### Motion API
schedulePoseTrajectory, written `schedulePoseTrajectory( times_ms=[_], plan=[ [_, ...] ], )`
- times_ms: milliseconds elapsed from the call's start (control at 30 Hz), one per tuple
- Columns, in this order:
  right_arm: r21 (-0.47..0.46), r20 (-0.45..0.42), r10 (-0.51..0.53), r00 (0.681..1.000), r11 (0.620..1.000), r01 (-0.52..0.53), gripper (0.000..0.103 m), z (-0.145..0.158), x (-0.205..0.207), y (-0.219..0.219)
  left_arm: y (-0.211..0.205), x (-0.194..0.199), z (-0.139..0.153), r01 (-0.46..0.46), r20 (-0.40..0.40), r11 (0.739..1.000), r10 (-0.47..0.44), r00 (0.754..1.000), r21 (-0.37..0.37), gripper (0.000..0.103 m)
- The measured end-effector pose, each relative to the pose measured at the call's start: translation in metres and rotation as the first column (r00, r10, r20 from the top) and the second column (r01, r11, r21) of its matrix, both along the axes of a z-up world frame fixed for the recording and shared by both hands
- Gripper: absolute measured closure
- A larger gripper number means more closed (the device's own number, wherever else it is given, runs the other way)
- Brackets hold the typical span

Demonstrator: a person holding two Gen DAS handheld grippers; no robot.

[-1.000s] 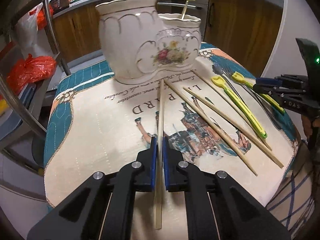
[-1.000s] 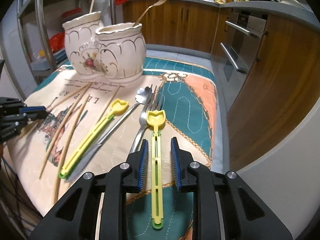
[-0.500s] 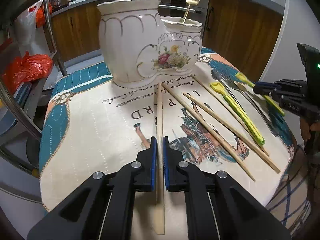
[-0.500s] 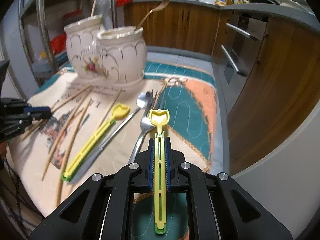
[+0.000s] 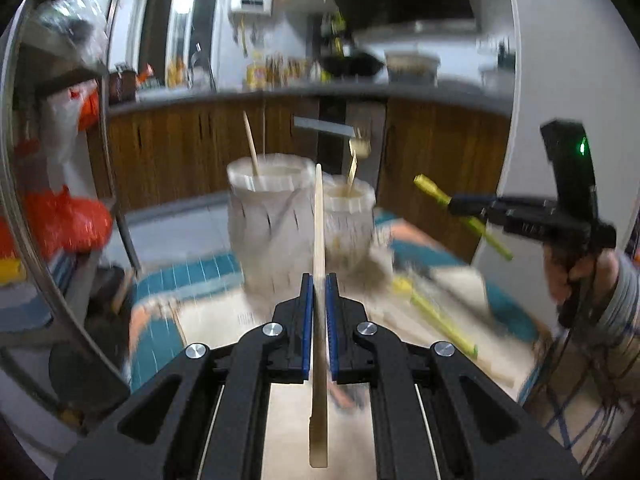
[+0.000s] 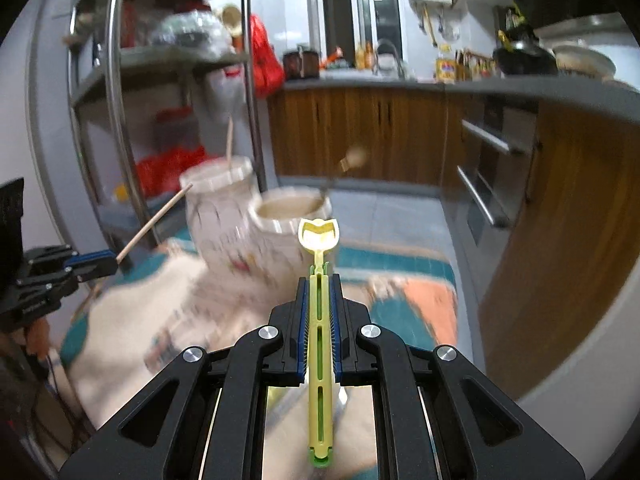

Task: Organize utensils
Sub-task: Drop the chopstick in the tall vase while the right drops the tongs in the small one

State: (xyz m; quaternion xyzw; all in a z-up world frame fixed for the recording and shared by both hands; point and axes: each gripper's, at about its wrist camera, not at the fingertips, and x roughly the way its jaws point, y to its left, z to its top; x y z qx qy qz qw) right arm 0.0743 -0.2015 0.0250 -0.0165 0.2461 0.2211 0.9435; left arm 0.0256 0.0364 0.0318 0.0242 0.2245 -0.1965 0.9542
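Both claws are loaded and off the tabletop. Our left claw is clamped tight on a pale wooden chopstick, which runs straight ahead along the fingers; its tip reads level with the rim of the taller cream ceramic pot. Our right claw is closed on a slotted yellow-green plastic utensil with a tulip-shaped head, head forward, just short of the shorter cream ceramic pot.

Doing the step well, as we judge it: raise each tip above its rim, tilt the claw nose-down, and open only once the tip is inside. The tall pot already holds a chopstick and the short one a gold fork, so we'd sort like with like and come in beside those, not onto them. Motion blur suggests fast travel; slow down before the rims to avoid knocking the pots.

Pose: both claws are roughly level, pointing at the pots. In the left view the right claw sits well off to the right, its utensil angled up-left.
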Motion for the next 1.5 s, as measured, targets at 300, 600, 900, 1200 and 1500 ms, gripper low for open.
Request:
schedulePoseTrajectory(
  times_ms=[300, 600, 900, 1200, 1500],
  plan=[
    [0.214, 0.084, 0.018, 0.996, 0.976, -0.035, 0.093, 0.037, 0.054, 0.020, 0.012, 0.058, 0.060, 0.002, 0.178, 0.982, 0.032, 0.984, -0.190, 0.097],
    [0.341, 0.054, 0.017, 0.998, 0.940, -0.035, 0.093, 0.034, 0.112, 0.048, 0.010, 0.133, 0.065, -0.013, 0.131, 0.935, 0.063, 0.989, -0.354, 0.097],
    [0.300, 0.052, -0.039, 0.998, 0.954, 0.022, 0.093, 0.011, 0.139, 0.064, -0.009, 0.159, 0.044, -0.084, 0.162, 0.954, 0.135, 0.978, -0.287, 0.097],
    [0.097, 0.149, -0.074, 0.986, 0.993, 0.060, 0.093, -0.007, 0.135, 0.085, -0.011, 0.152, 0.025, -0.090, 0.195, 0.974, 0.132, 0.972, -0.210, 0.097],
    [-0.007, 0.121, -0.026, 0.992, 1.000, 0.027, 0.093, -0.009, 0.118, 0.086, -0.003, 0.135, 0.015, -0.102, 0.171, 0.978, 0.134, 0.976, -0.181, 0.097]
  ],
)
